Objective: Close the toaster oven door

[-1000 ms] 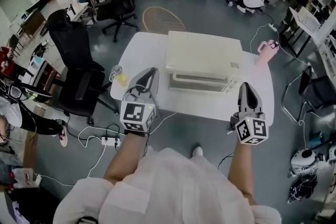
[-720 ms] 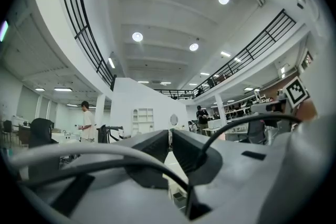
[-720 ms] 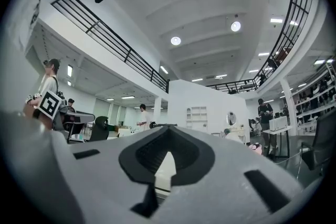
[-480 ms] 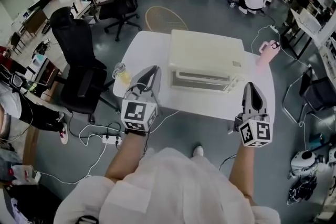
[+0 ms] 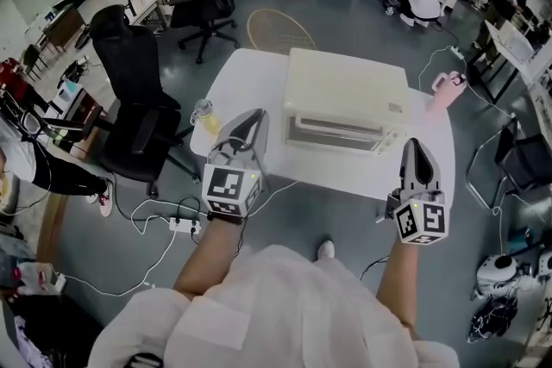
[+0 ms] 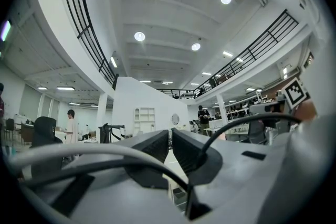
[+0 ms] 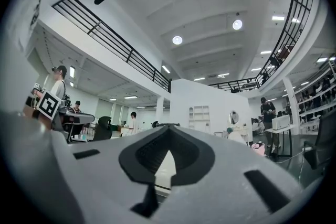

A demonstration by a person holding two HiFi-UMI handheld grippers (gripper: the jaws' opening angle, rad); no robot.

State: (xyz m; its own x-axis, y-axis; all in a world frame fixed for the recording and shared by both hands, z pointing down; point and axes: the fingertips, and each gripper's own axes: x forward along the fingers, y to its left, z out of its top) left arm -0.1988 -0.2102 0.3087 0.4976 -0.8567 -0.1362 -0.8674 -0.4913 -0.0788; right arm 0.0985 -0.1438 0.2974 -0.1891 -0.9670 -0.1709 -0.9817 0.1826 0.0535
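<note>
The oven (image 5: 345, 86) is sitting in the middle of the desk (image 5: 250, 73). Its door (image 5: 338, 134) is looking upright against the front, with nothing lying out flat over the desk (the angle is steep, so this is a judgement, not a reading of the seam).

Compared with a second ago, hardly anything is changing around it. The oven is sliding a little in the head view, but that looks like your head shifting. You are holding the right tool (image 5: 411, 147) just off the oven's front right corner, much where it was. The left tool (image 5: 255, 116) is hanging near the front left, beside the cup (image 5: 203, 112). Both are staying clenched on nothing, and neither is touching the oven.

For the task, this is suggesting the door is already closed and you are standing off.
</note>
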